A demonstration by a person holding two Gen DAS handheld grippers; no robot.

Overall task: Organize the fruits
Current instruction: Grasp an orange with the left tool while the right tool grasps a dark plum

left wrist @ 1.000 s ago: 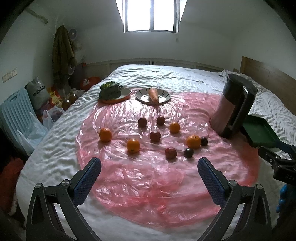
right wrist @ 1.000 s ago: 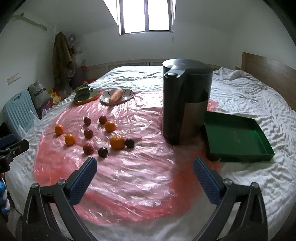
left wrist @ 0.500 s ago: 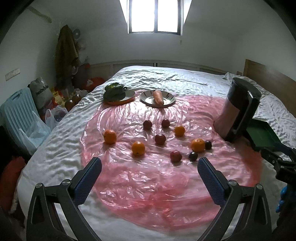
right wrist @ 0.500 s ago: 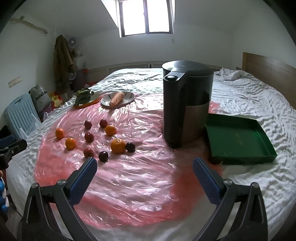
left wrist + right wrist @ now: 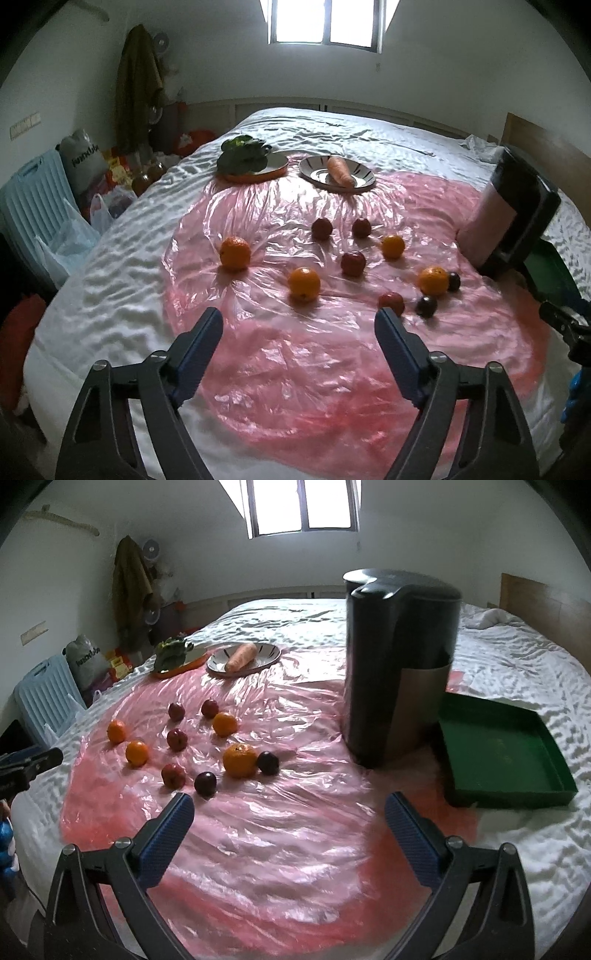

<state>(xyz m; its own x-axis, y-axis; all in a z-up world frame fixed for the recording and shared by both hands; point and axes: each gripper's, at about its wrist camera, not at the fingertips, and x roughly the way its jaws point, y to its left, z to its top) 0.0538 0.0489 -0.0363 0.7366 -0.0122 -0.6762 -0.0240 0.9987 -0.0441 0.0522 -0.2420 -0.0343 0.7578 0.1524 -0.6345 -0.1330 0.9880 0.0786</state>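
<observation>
**Fruit spread ahead of two empty grippers**

Hovering above the pink plastic sheet on the white bed, the left gripper had its jaws spread wide and held nothing. The fruits lay on the sheet beyond its fingertips: an orange sat just ahead, roughly centred between the jaws, and a red apple lay close to the tip of the right-hand finger, with a dark plum just beside it. Another orange lay farther off to the left.

The right gripper was likewise spread and empty. The fruit cluster lay ahead and to its left; a plum sat nearest its left-hand finger, and a large orange touched or nearly touched another plum. A dark jug stood ahead on the sheet, with a green tray just beside it, empty. A carrot lay on a plate at the far edge.
</observation>
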